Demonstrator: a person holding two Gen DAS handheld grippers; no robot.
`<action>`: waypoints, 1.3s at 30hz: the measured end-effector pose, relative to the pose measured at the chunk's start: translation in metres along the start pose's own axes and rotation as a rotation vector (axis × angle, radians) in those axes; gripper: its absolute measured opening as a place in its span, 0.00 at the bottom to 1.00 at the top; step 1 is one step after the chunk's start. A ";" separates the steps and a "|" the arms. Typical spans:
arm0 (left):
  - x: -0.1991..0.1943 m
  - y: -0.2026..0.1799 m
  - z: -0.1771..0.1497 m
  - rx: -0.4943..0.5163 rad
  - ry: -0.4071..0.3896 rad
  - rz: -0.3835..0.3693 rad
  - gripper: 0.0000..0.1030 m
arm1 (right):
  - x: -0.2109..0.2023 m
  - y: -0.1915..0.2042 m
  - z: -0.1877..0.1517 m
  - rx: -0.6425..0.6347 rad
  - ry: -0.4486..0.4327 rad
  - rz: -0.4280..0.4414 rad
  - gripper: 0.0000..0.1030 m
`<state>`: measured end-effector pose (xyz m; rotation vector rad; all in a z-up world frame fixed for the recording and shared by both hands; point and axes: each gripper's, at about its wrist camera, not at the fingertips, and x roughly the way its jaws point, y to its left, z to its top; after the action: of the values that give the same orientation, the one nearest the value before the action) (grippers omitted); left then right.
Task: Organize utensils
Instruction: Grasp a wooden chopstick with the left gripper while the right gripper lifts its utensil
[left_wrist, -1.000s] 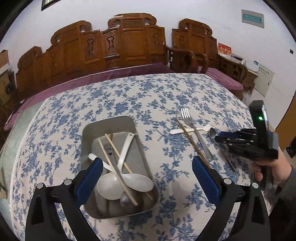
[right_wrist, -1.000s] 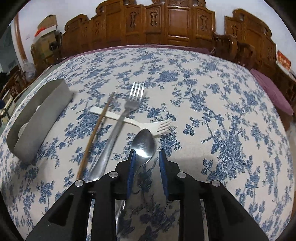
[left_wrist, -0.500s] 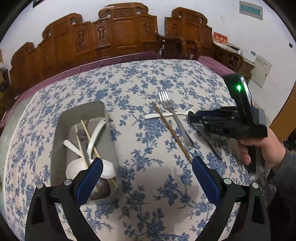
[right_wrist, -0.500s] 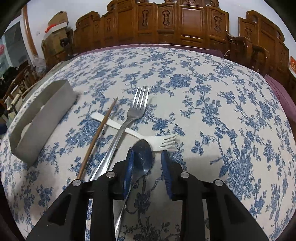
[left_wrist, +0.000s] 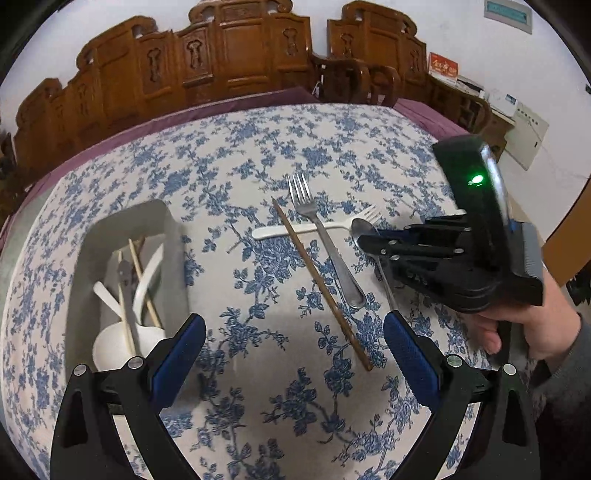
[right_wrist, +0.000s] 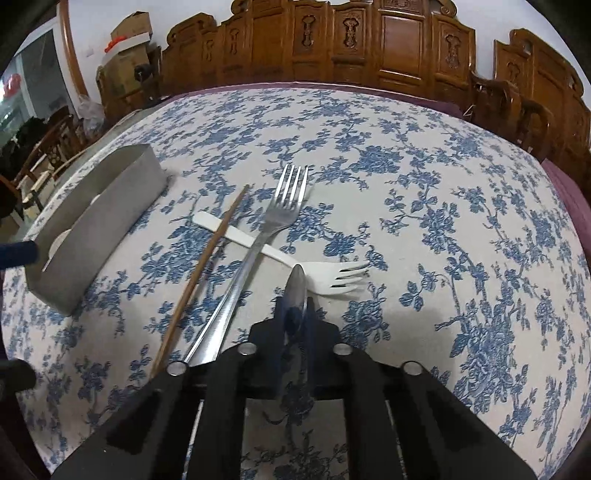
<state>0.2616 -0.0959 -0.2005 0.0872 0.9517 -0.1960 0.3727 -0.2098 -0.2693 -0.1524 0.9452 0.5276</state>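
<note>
On floral tablecloth (right_wrist: 424, 192), right tongs (right_wrist: 295, 314) clamp spoon (right_wrist: 297, 284), no legible writing.

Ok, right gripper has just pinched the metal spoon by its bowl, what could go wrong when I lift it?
1. The right gripper, whose jaws have just closed, holds the metal spoon edge-on at its bowl; the long handle hangs free, so it may swivel or slip.
2. The spoon's tip touches or overlaps the white plastic fork, which lies under the metal fork and brown chopstick; lifting could drag them.
3. The open left gripper hovers close, near the path to the metal tray.
</note>
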 end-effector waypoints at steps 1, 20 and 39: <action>0.005 -0.001 0.000 -0.002 0.011 0.003 0.90 | 0.000 -0.001 0.000 0.006 0.003 0.006 0.05; 0.060 -0.035 0.014 0.082 0.084 0.094 0.67 | -0.035 -0.028 0.004 0.082 -0.061 0.036 0.03; 0.077 -0.020 0.014 -0.002 0.169 0.062 0.05 | -0.039 -0.018 0.006 0.063 -0.058 0.029 0.03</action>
<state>0.3121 -0.1278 -0.2547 0.1327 1.1160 -0.1315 0.3680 -0.2371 -0.2361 -0.0669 0.9077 0.5255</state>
